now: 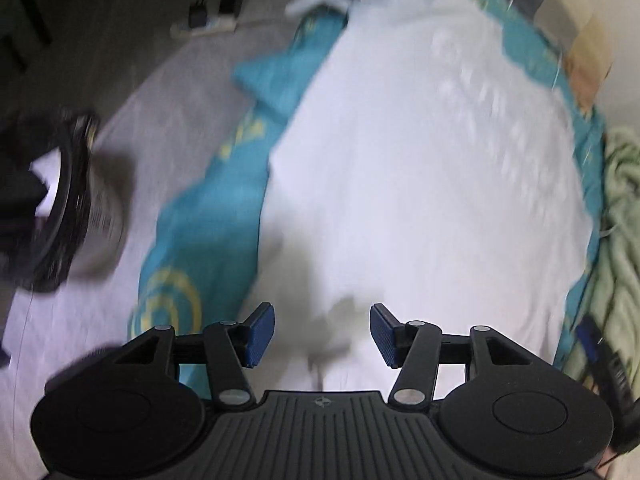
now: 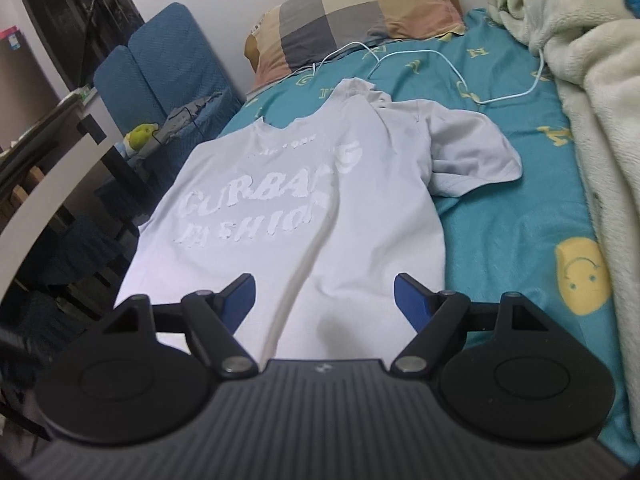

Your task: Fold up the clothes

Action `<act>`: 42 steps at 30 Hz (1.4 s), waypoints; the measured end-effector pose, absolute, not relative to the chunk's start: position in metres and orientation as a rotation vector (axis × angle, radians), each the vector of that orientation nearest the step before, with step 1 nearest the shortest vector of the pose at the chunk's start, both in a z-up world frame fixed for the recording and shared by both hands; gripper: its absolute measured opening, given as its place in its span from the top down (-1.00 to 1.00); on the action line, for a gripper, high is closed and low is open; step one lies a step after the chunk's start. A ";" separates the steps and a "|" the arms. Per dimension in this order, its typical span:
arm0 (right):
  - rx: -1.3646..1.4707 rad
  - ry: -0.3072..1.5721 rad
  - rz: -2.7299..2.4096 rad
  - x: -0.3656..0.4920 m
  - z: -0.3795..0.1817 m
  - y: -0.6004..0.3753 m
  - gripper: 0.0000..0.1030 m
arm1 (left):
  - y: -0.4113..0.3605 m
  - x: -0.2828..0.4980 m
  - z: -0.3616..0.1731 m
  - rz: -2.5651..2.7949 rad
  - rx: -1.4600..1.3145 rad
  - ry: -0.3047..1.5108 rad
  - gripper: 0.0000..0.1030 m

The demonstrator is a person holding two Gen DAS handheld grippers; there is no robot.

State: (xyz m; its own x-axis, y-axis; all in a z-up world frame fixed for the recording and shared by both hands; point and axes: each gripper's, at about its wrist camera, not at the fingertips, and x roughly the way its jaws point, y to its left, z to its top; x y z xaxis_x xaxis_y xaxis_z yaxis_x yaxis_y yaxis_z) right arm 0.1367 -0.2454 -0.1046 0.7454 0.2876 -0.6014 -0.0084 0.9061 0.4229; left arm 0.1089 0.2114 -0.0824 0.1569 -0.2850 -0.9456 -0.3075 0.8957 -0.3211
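Note:
A white T-shirt [image 2: 304,208] with raised white lettering lies flat on the teal bedsheet [image 2: 516,208], its collar toward the pillow and its right sleeve spread out. The left side looks folded in. My right gripper [image 2: 324,300] is open and empty above the shirt's hem. The blurred left wrist view shows the same shirt [image 1: 420,184] from above. My left gripper [image 1: 322,336] is open and empty just over the shirt's lower edge. The tip of the right gripper [image 1: 600,352] shows at the right edge of that view.
A checked pillow [image 2: 356,12] lies at the head of the bed. A white cable [image 2: 460,76] runs across the sheet. A cream blanket [image 2: 600,80] is heaped along the right. A blue folded mattress [image 2: 168,76] and a dark table [image 2: 60,148] stand left of the bed.

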 end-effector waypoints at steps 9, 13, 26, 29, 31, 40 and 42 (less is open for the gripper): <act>0.424 0.696 0.153 0.104 -0.093 -0.256 -0.52 | 0.161 0.095 -0.083 -0.002 -0.275 1.463 0.96; 0.450 0.696 0.142 0.103 -0.092 -0.265 -0.52 | 0.155 0.077 -0.046 -0.023 -0.241 1.438 0.96; 0.558 0.754 0.106 0.109 -0.102 -0.283 -0.52 | 0.186 0.033 -0.022 0.167 -0.141 1.594 0.66; 0.566 0.762 0.122 0.107 -0.102 -0.286 -0.52 | 0.177 0.033 -0.012 0.189 -0.123 1.540 0.30; 0.560 0.756 0.129 0.106 -0.099 -0.287 -0.52 | 0.167 0.032 -0.002 0.179 -0.096 1.493 0.12; 0.581 0.785 0.092 0.086 -0.098 -0.314 -0.51 | 0.062 0.029 0.040 -0.079 -0.087 1.204 -0.11; 0.565 0.822 0.074 0.077 -0.103 -0.316 -0.51 | 0.036 0.030 0.038 -0.147 -0.107 1.164 -0.11</act>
State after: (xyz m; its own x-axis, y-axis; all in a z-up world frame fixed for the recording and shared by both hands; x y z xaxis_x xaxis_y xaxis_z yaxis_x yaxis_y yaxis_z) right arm 0.0765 -0.3159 -0.1033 0.6868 0.2756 -0.6725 0.1515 0.8507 0.5034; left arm 0.0301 0.0359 0.0382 0.3877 -0.1708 -0.9058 0.0598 0.9853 -0.1602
